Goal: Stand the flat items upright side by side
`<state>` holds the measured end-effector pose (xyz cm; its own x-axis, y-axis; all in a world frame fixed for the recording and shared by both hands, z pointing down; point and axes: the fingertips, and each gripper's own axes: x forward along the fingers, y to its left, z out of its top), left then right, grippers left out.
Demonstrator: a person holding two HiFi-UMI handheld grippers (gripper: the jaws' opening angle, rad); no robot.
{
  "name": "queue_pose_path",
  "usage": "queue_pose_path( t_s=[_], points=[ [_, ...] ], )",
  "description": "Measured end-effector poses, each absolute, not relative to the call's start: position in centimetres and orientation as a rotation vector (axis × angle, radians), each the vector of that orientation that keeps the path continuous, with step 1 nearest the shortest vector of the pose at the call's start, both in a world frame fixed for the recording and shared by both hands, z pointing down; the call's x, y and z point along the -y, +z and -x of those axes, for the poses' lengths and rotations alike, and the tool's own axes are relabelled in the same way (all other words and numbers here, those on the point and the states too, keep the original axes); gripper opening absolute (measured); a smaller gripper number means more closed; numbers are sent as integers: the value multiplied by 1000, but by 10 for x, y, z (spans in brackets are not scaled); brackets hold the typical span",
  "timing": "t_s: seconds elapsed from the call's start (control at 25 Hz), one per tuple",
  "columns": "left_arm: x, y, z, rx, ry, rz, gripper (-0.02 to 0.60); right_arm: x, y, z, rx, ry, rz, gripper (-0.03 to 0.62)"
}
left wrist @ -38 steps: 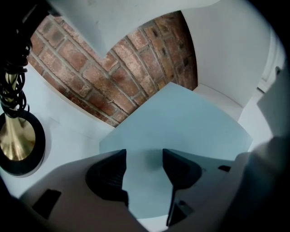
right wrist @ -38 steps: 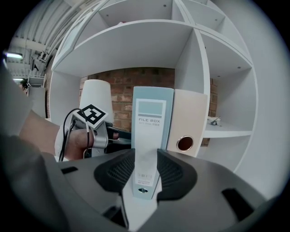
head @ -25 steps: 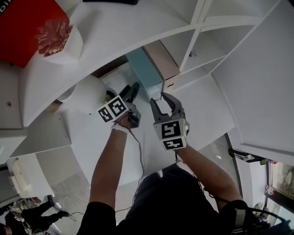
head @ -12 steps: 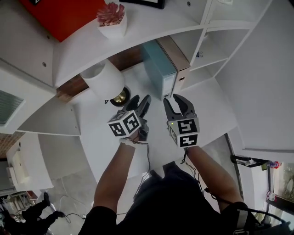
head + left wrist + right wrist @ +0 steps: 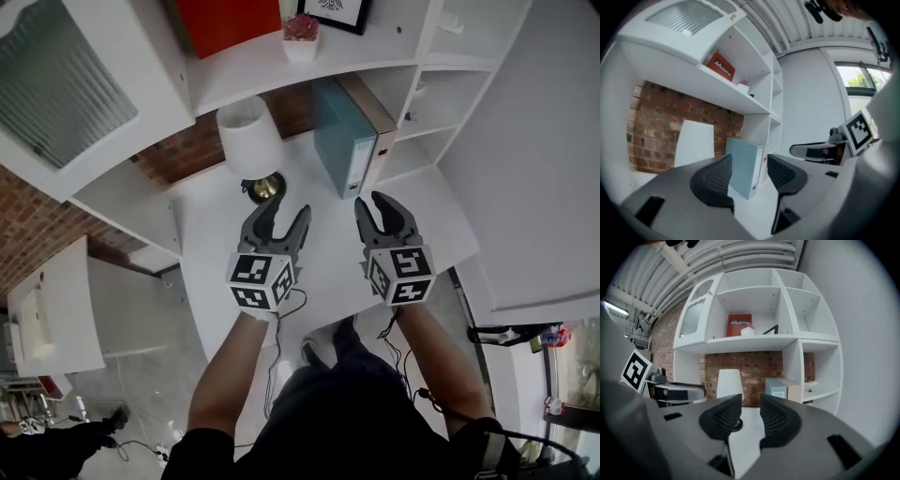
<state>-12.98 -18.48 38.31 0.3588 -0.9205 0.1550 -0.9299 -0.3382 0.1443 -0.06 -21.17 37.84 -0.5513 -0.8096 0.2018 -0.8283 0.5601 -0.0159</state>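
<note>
A teal binder (image 5: 339, 136) and a tan binder (image 5: 370, 112) stand upright side by side at the back of the white desk (image 5: 323, 244), against the shelf unit. Both grippers hover over the desk's front half, well short of the binders. My left gripper (image 5: 275, 217) is open and empty; in the left gripper view the teal binder (image 5: 743, 166) shows far off between the fingers. My right gripper (image 5: 384, 208) is open too, its jaws have just been closing with nothing between them. The right gripper view shows both binders (image 5: 776, 387) at the back right.
A white-shaded lamp (image 5: 249, 141) with a brass base (image 5: 265, 187) stands on the desk left of the binders. White shelves above hold a red box (image 5: 230, 23), a small plant pot (image 5: 302, 37) and a picture frame. Open cubbies (image 5: 422, 103) lie to the right.
Both grippers have pulled back from the binders toward the desk's front and risen. The left gripper has rolled, so its marker cube now faces up. The right jaws have narrowed.
</note>
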Motion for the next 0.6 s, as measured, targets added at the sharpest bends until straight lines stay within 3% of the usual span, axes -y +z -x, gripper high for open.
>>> queue_pose_path(
  t_s=[0.36,0.6],
  points=[
    [106,329,205,1963,-21,-2348,161,165,317,8,2739,27,-1395,100],
    [71,291,234,2120,-98,-2302,48,151,292,3,2798,-68,-1373,36]
  ],
)
